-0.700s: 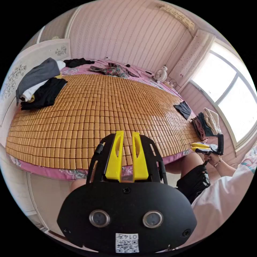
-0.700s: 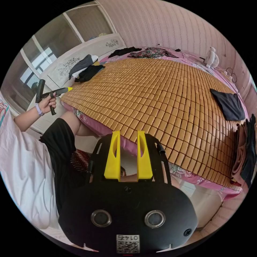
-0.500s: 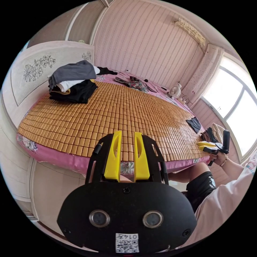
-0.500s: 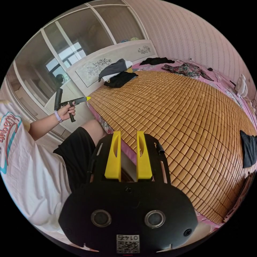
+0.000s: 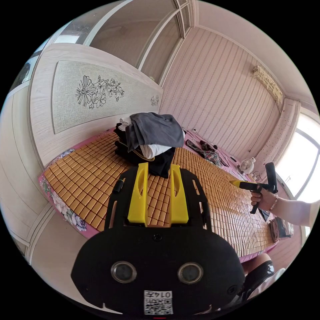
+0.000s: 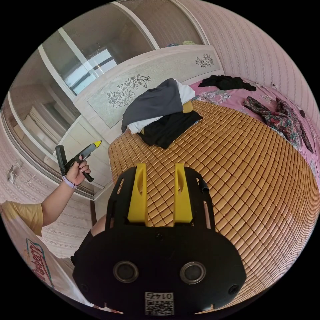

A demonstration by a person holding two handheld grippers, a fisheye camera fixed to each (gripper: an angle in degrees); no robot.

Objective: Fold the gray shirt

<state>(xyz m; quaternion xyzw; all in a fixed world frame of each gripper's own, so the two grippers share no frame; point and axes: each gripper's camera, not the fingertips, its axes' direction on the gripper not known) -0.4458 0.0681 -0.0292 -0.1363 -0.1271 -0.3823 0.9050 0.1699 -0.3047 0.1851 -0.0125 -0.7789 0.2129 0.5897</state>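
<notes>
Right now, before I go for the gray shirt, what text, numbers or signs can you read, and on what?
Sticker on the left gripper body: short code above a QR square, inverted, not legible.
Second sticker on the right gripper body: likewise not legible.
Red print on the person's top: cut off at the edge, unreadable.

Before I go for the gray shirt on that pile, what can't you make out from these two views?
- Gray shirt, both views: its sleeves, collar and underside are bunched on the pile; the white garment and black clothes under it are mostly covered.
- Left gripper, left gripper view: its jaws hide the pile's near edge.
- Floral garment, left gripper view: too small to identify.
</notes>
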